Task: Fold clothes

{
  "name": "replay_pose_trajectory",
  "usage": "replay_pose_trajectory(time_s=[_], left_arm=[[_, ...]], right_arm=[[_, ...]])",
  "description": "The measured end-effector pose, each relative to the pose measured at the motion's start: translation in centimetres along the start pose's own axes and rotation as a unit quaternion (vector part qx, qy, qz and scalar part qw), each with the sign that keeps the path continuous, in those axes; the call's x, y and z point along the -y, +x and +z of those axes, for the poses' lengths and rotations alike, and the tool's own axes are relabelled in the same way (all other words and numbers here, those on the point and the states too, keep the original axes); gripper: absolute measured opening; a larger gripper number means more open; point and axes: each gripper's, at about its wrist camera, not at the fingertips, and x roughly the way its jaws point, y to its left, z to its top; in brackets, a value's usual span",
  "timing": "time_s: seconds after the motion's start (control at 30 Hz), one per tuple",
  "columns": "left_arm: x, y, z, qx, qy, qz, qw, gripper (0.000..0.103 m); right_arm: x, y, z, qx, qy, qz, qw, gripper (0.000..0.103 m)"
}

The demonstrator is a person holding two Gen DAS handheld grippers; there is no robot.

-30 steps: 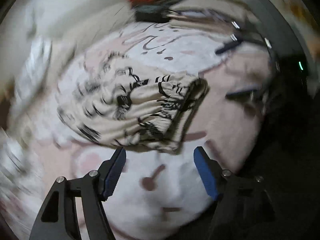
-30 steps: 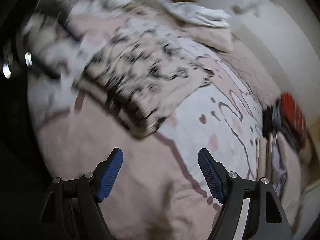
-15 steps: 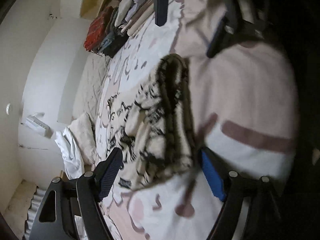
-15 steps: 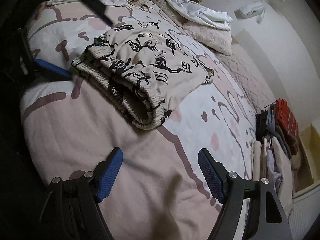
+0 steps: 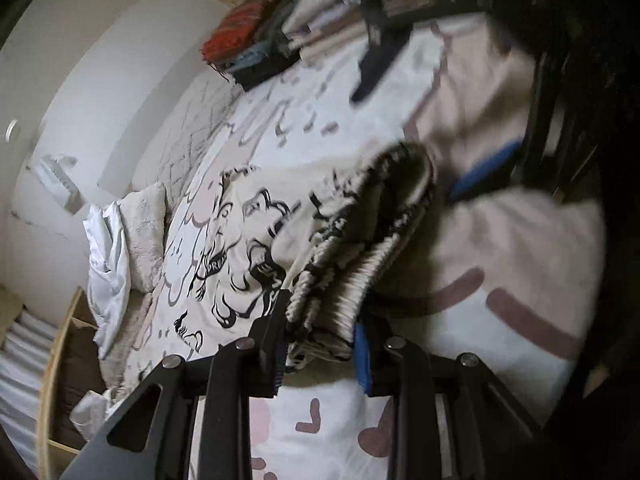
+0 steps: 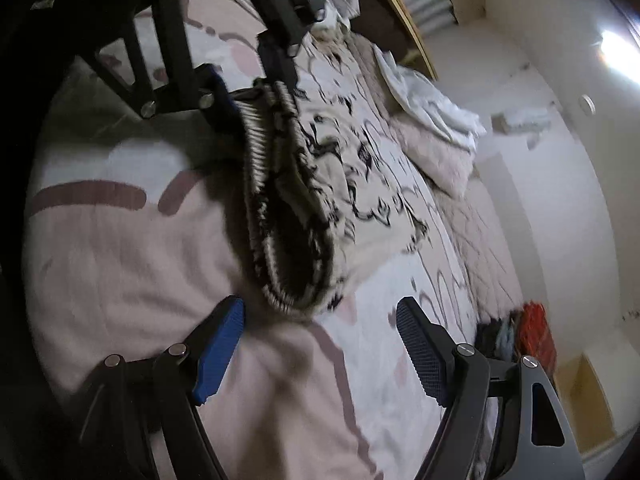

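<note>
A cream garment with black print (image 5: 248, 236) lies on the bed, its ribbed elastic waistband (image 5: 352, 272) nearest me. My left gripper (image 5: 320, 344) is shut on one end of the waistband. In the right wrist view the same garment (image 6: 344, 176) shows with the left gripper (image 6: 256, 80) clamped on the band's far end. My right gripper (image 6: 320, 340) is open, its jaws on either side of the band's near end (image 6: 296, 288), just short of it.
The bed has a pink and white patterned cover (image 5: 500, 264). A stack of folded clothes (image 5: 256, 40) sits at the far end, also in the right wrist view (image 6: 524, 332). A pillow and white cloth (image 5: 120, 236) lie by the wall.
My left gripper has moved onto the waistband and closed on it. My right gripper has moved up to the band's other end, still open.
</note>
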Motion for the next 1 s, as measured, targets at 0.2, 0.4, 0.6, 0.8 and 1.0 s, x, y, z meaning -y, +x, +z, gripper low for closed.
replay_pose_trajectory(time_s=[0.2,0.4,0.6,0.8,1.0], left_arm=[[-1.2,-1.0,0.2,0.011,-0.005,0.005,0.9999,0.026],[-2.7,-2.4,0.2,0.010,-0.030,0.007,0.9995,0.025],[-5.2,-8.3,1.2,0.049,-0.102,-0.028,0.9932,0.025],[-6.3,-9.6,1.4,0.033,-0.164,-0.100,0.9809,0.025],[-7.4,-9.8,1.6,0.008,-0.219,-0.170,0.9607,0.025]], right_arm=[[1.7,1.1,2.1,0.047,0.002,0.042,0.998,0.039],[2.8,1.6,4.6,0.041,-0.046,0.088,0.994,0.018],[6.2,-3.1,5.9,0.054,-0.022,0.088,0.994,0.017],[8.5,-9.5,6.6,0.035,0.024,0.181,0.983,0.017],[8.3,-9.1,7.1,-0.009,0.041,0.254,0.966,0.017]])
